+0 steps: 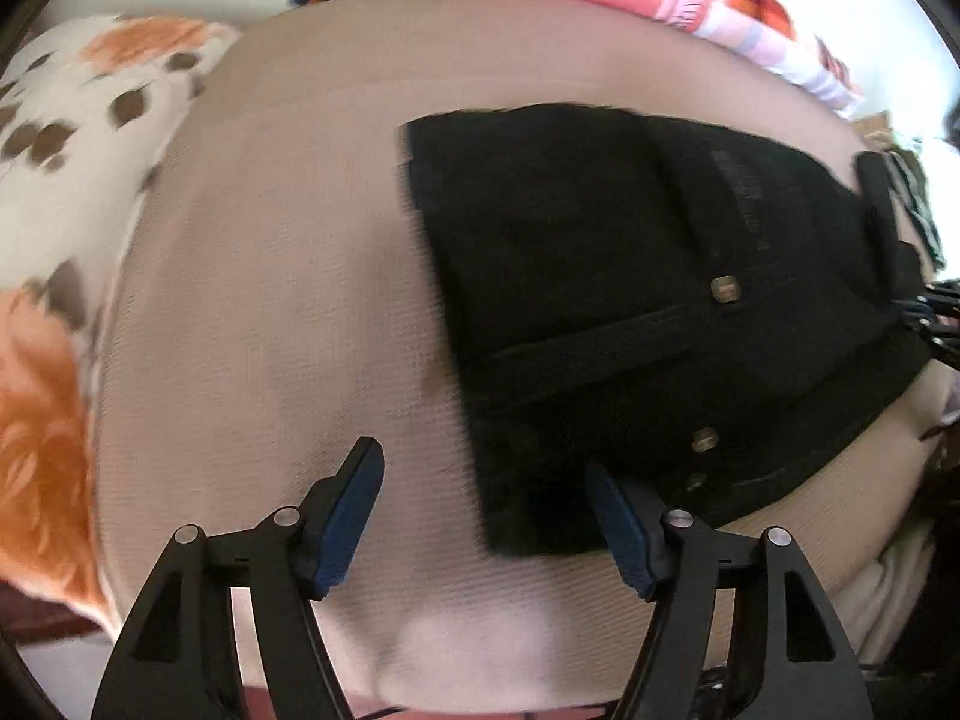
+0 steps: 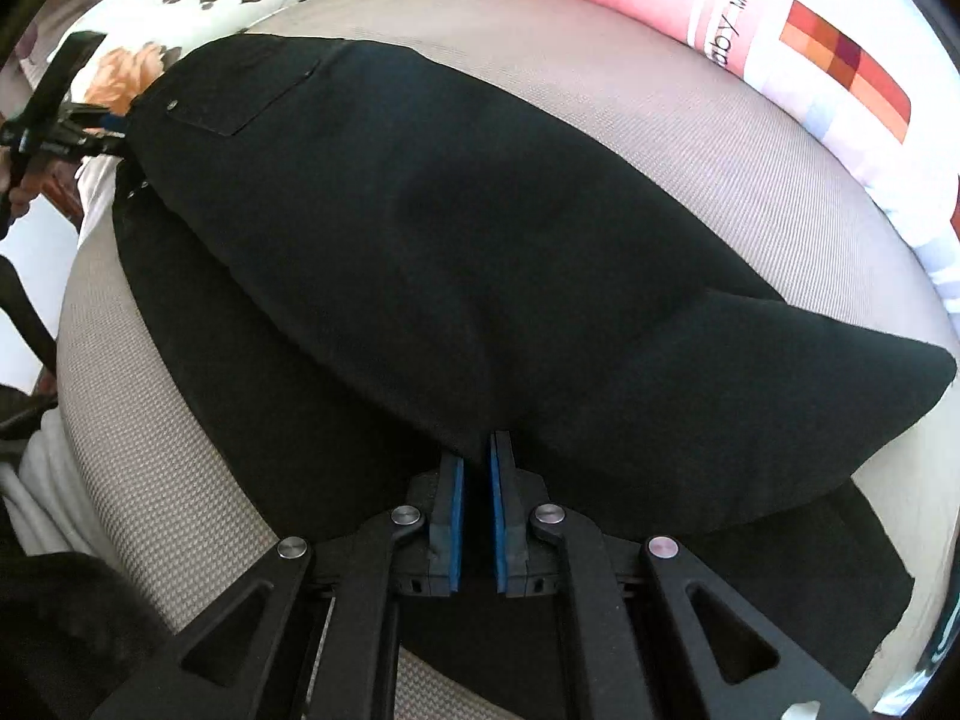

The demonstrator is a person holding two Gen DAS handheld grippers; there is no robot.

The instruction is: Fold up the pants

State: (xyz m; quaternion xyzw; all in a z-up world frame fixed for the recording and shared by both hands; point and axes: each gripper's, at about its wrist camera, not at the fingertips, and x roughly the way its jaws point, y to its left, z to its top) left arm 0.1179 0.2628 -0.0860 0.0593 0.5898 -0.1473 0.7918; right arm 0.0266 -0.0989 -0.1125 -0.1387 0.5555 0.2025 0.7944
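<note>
Black pants point(image 1: 630, 276) lie partly folded on a beige cushion point(image 1: 270, 300); metal buttons show near the waistband. My left gripper point(image 1: 483, 474) is open and empty, just in front of the pants' near edge. In the right wrist view my right gripper point(image 2: 477, 450) is shut on a fold of the black pants point(image 2: 450, 252) and lifts that layer over the layer below. The left gripper point(image 2: 66, 132) shows far left at the pants' waist end, and the right gripper's fingers point(image 1: 936, 312) show at the right edge of the left view.
A floral pillow point(image 1: 72, 138) lies left of the cushion. A pink and white pillow point(image 2: 750, 24) lies along the far side. The cushion's beige surface point(image 2: 690, 138) shows around the pants. Clothes lie at the far right point(image 1: 918, 198).
</note>
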